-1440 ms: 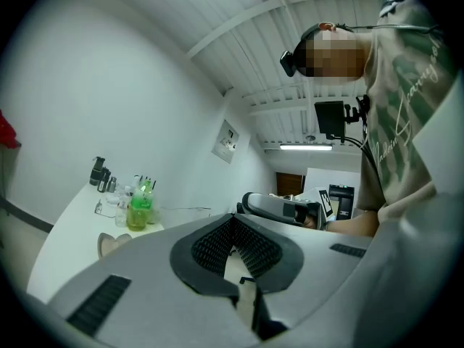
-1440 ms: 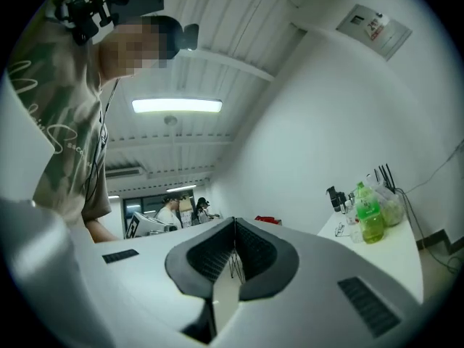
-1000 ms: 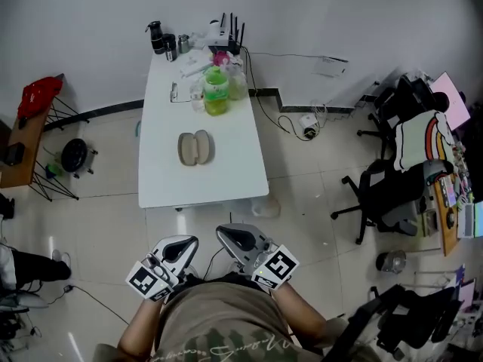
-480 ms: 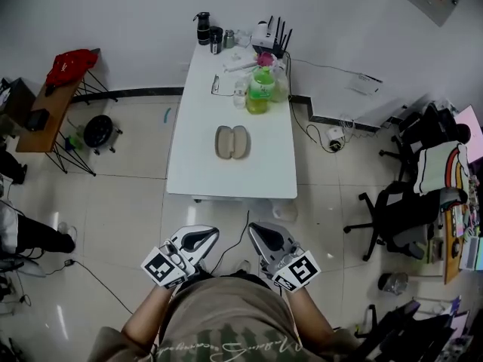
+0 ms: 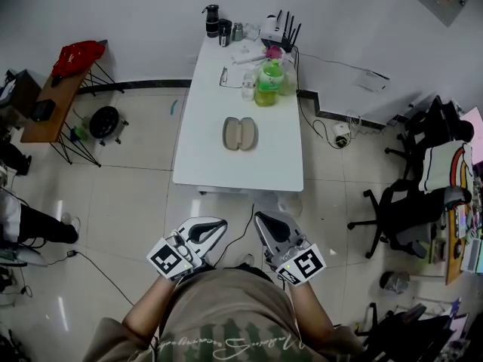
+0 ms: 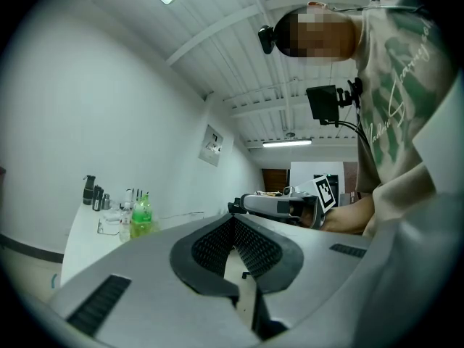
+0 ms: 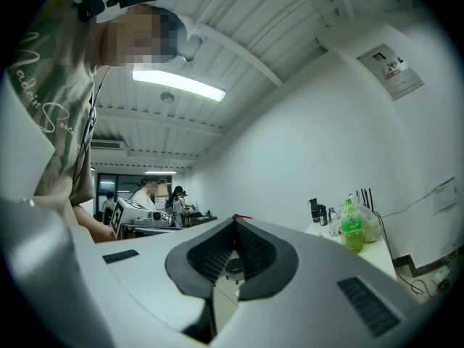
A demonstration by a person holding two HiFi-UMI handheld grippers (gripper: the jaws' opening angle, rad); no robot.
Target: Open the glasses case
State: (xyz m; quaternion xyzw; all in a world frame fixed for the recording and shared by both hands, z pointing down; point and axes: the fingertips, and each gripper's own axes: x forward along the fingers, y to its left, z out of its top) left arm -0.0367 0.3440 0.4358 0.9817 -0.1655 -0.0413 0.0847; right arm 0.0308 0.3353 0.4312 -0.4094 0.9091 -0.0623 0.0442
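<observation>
Currently, the glasses case (image 5: 240, 133) lies flat near the centre of the white table (image 5: 204, 168). It shows 2 oval lobes side by side; whether it is open cannot be told at this size. It is well apart from both grippers, beyond the table's near edge and roughly in line with the gap between them. Nothing touches it.

The left gripper (image 5: 218, 222) has its jaws pressed together with nothing between them: in the left gripper view the ribbed pads (image 6: 254, 246) meet at the tip. The right gripper (image 5: 261, 217) is likewise closed and empty, its pads meeting at the tip in the right gripper view.

Both grippers are held level, close to the person's torso (image 5: 226, 315), side by side over the tiled floor (image 5: 128, 210). Their tips angle slightly inward and point toward the table. Each marker cube (image 5: 170, 261) faces upward. The 2 forearms (image 5: 143, 319) enter from the bottom of the head view.

At the table's far end, a green bottle (image 5: 266, 89) holds green liquid. 2 dark flasks (image 5: 213, 19) stand at the far left corner; their contents are not visible. A router (image 5: 282, 35) with upright antennas stands at the far right corner.
</observation>
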